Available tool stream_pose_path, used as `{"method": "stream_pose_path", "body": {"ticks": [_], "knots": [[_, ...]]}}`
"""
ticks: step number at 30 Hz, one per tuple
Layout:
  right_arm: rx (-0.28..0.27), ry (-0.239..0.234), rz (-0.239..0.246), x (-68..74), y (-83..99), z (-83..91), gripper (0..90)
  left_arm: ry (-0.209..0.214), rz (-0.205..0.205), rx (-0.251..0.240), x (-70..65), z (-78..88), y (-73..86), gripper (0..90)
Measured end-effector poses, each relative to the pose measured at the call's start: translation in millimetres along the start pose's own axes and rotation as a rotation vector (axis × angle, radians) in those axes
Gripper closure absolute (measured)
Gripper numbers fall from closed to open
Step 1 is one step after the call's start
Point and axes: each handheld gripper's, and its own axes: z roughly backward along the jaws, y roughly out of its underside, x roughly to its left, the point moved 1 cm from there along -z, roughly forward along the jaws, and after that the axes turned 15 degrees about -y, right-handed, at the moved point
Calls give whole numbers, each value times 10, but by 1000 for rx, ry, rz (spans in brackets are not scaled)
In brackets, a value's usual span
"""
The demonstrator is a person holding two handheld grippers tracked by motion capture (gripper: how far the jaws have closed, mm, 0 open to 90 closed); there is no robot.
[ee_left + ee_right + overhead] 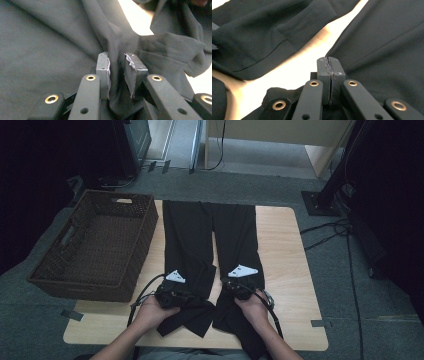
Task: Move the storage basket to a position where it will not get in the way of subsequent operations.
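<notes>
Both hands come in from the near edge of the table (295,270), each holding a claw on the near end of a pair of black trousers (210,240) spread flat along the tabletop with the legs side by side. Left claw (117,65) pinches a raised fold of the trouser cloth between its jaws, which stand slightly apart around the bunched fabric. Right claw (328,65) has its jaws pressed together, seemingly nipping the edge of the other leg. Beside the trousers, on the left, sits a brown woven basket (95,245).
</notes>
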Motion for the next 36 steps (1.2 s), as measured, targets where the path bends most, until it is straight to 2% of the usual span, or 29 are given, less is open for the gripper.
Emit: {"method": "stream_pose_path", "body": {"ticks": [2, 4, 6, 9, 11, 13, 18, 23, 25, 27, 28, 30, 34, 36], "knots": [[-2, -5, 3, 20, 12, 2, 892, -3, -19, 0, -22, 19, 15, 720], [-1, -10, 2, 16, 12, 4, 892, -20, -14, -2, 2, 29, -10, 704], [-4, -13, -4, 10, 13, 6, 892, -22, 34, -48, 68, 62, -72, 704], [-4, -7, 3, 20, 15, 3, 892, -30, 66, -93, 158, 103, -193, 655], [-9, -9, 1, 19, 17, 1, 892, -58, 90, -117, 246, 93, -303, 610], [-10, -12, -8, 17, 21, 4, 891, -73, 119, -118, 329, 55, -389, 548], [-11, -14, -9, 15, 21, 4, 890, -141, 170, -97, 500, -129, -562, 501], [-15, -16, -20, 14, 23, 5, 890, -185, 201, -95, 630, -263, -649, 460], [-18, -16, -22, 16, 22, 1, 890, -182, 212, -88, 671, -333, -665, 446], [-18, -14, -21, 21, 20, -4, 890, -185, 201, -87, 674, -385, -670, 446], [-18, -13, -18, 22, 20, -6, 890, -182, 198, -100, 666, -397, -673, 452], [-23, -15, -18, 23, 20, -12, 890, -188, 173, -112, 647, -421, -674, 532], [-26, -17, -21, 39, 12, -31, 890, -217, 113, -119, 581, -455, -674, 774], [-27, -15, -16, 56, 8, -43, 890, -213, 99, -111, 555, -463, -673, 898]]}}
